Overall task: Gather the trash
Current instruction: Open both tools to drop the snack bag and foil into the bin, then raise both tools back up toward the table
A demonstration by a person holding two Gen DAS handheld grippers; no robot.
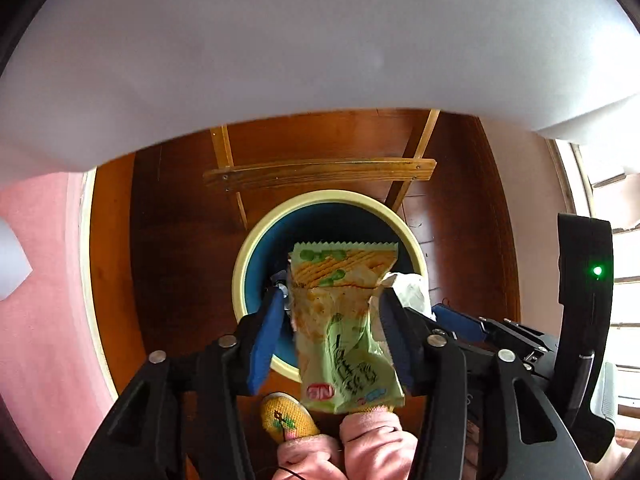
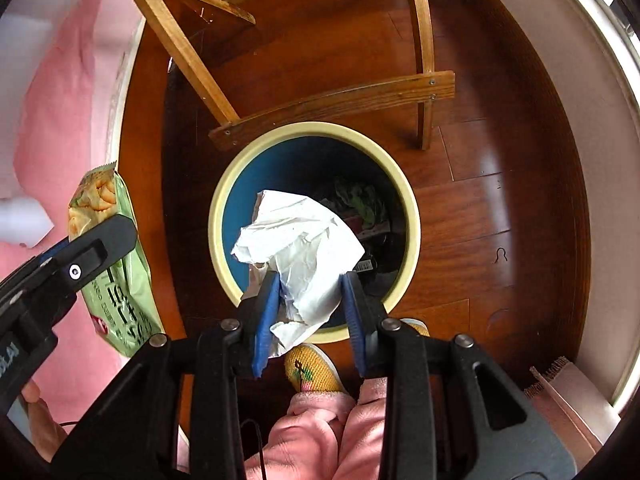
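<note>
Green crinkly snack wrapper (image 1: pixel 344 320): light, slippery; left hand-held gripper (image 1: pixel 332 312) open, not pinching. Right hand-held gripper (image 2: pixel 310 300) brackets crumpled white paper (image 2: pixel 300 248), pad contact unclear (both over bin (image 2: pixel 224 184)).

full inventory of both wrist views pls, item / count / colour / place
trash bin: 1, cream rim, blue inside, on the floor under both tools, some dark trash at the bottom
snack wrapper: 1, green and yellow, between the left tool's fingers, over the bin
crumpled paper: 1, white, between the right tool's fingers, over the bin
wooden chair: 1, light brown, legs and crossbar just beyond the bin
floor: 1, dark brown wood
white surface: 1, fills the top of the left wrist view, blurred
slipper: 1, yellow knit, below the bin
trouser legs: 2, pink, bottom edge
left tool: 1, black with blue pads
right tool: 1, black with blue pads
</note>
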